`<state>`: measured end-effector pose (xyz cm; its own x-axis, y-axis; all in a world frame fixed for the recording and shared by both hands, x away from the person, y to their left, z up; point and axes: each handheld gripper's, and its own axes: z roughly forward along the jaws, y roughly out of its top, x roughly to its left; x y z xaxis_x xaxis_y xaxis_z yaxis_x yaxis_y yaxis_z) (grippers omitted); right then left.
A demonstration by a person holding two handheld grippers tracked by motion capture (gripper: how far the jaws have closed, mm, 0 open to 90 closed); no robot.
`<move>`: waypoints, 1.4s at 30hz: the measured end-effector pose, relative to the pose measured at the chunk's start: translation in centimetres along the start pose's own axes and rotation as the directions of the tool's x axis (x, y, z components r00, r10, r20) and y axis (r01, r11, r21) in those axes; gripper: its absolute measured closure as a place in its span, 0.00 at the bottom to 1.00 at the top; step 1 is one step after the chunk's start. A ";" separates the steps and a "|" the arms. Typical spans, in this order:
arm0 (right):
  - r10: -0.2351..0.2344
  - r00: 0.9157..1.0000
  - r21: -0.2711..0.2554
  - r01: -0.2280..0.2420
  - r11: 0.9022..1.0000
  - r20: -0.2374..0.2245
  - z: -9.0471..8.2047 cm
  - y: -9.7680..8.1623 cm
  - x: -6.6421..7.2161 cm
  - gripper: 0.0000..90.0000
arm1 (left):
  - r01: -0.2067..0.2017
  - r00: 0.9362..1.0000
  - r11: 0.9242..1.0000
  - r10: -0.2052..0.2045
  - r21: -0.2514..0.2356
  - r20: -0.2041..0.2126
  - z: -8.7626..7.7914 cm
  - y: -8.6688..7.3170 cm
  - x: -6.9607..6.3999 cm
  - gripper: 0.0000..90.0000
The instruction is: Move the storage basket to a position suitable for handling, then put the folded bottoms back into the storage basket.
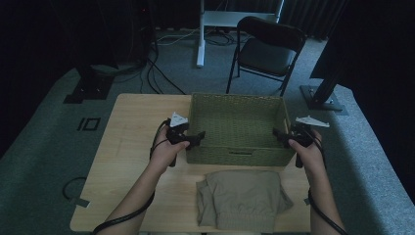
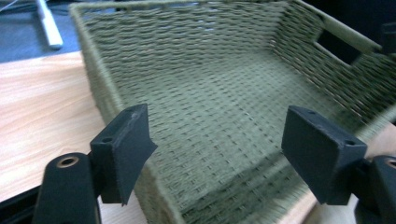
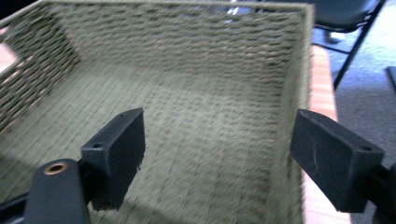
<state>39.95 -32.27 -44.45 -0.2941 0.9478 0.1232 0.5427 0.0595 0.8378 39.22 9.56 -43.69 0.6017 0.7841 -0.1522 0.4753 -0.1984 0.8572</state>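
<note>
Woven green basket sitting toward the far edge of the wooden surface, right of centre, open top up, nothing inside. Handle cut-out visible in one end wall in the left gripper view, weave blurred in both gripper views. Left hand-held gripper at the basket's left wall, near its front corner, jaws spread wide and straddling that rim, pads clear of the weave, nothing pinched. Right hand-held gripper at the opposite wall, jaws likewise spread apart over the right rim, one pad inside the basket, one outside, no contact to be seen. Both held level with the rim, a hand wrapped round each, cables trailing back along the forearms. Just in front of the basket, along the near edge of the surface, folded khaki trousers lying flat, waistband toward the near edge. Beyond the surface, black folding chair on grey carpet.
</note>
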 end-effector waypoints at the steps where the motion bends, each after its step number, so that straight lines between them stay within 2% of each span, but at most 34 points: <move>1: -0.022 0.999 0.019 0.023 1.000 -0.029 -0.3 -0.1 0.2 0.17 | -0.001 1.000 1.000 0.001 0.000 0.010 -0.1 0.0 -0.1 0.21; 3: -0.036 0.998 0.024 0.038 0.999 -0.051 -0.5 -0.2 0.6 0.15 | 0.001 1.000 1.000 -0.001 -0.002 0.022 -0.4 -0.1 -0.2 0.21; 4: -0.043 0.997 0.022 0.045 0.999 -0.059 -0.7 -0.3 0.8 0.15 | -0.022 0.999 1.000 0.022 -0.004 0.024 -0.6 -0.2 -0.3 0.21; 5: -0.055 0.997 0.007 0.056 0.998 -0.062 -1.0 -0.6 1.0 0.15 | -0.022 0.999 1.000 0.022 -0.004 0.024 -0.6 -0.2 -0.3 0.21; 8: -0.062 0.996 -0.007 0.061 0.998 -0.063 -1.2 -0.7 1.2 0.15 | -0.017 0.999 1.000 0.017 -0.005 0.027 -0.9 -0.4 -0.4 0.21; 9: -0.066 0.996 -0.030 0.064 0.998 -0.065 -1.8 -1.2 1.6 0.15 | -0.009 0.999 1.000 0.009 -0.016 0.032 -1.3 -0.6 -0.4 0.21; 11: -0.064 0.996 -0.040 0.061 0.997 -0.064 -2.3 -1.6 1.8 0.15 | -0.016 0.999 1.000 0.016 -0.017 0.028 -1.6 -0.8 -0.4 0.21; 17: -0.100 0.993 -0.055 0.096 0.994 -0.067 -3.7 -2.5 2.5 0.15 | -0.034 0.999 0.999 0.035 -0.014 0.029 -2.3 -1.6 -0.9 0.21; 24: -0.105 0.991 -0.073 0.098 0.992 -0.087 -5.1 -3.4 3.6 0.15 | -0.057 0.995 0.998 0.058 -0.022 0.077 -3.2 -2.7 -2.8 0.21; 32: -0.114 0.988 -0.092 0.104 0.990 -0.106 -6.3 -4.6 4.1 0.15 | -0.078 0.992 0.997 0.081 -0.027 0.096 -3.7 -3.2 -4.2 0.21; 33: -0.112 0.989 -0.095 0.103 0.990 -0.101 -6.7 -5.1 4.2 0.15 | -0.095 0.990 0.995 0.098 -0.033 0.100 -4.1 -3.5 -5.0 0.21; 36: -0.111 0.988 -0.095 0.101 0.990 -0.105 -7.1 -5.8 4.3 0.15 | -0.093 0.988 0.995 0.097 -0.040 0.116 -4.2 -4.0 -5.7 0.21; 38: -0.108 0.988 -0.093 0.098 0.991 -0.107 -7.1 -6.0 4.4 0.15 | -0.093 0.988 0.995 0.097 -0.040 0.116 -4.2 -4.0 -5.7 0.21; 39: -0.108 0.988 -0.093 0.098 0.991 -0.107 -7.1 -6.0 4.4 0.15 | -0.088 0.988 0.996 0.091 -0.031 0.123 -4.2 -4.5 -6.1 0.21; 42: -0.132 0.983 -0.074 0.123 0.990 -0.130 -7.2 -7.5 4.6 0.15 | -0.092 0.989 0.995 0.095 -0.029 0.115 -4.1 -5.2 -6.4 0.21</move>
<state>28.83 -30.58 -46.33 -0.4631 0.8827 0.0796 0.4425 0.1524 0.8837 30.25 7.97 -45.12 0.7138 0.6889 -0.1259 0.3993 -0.2526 0.8813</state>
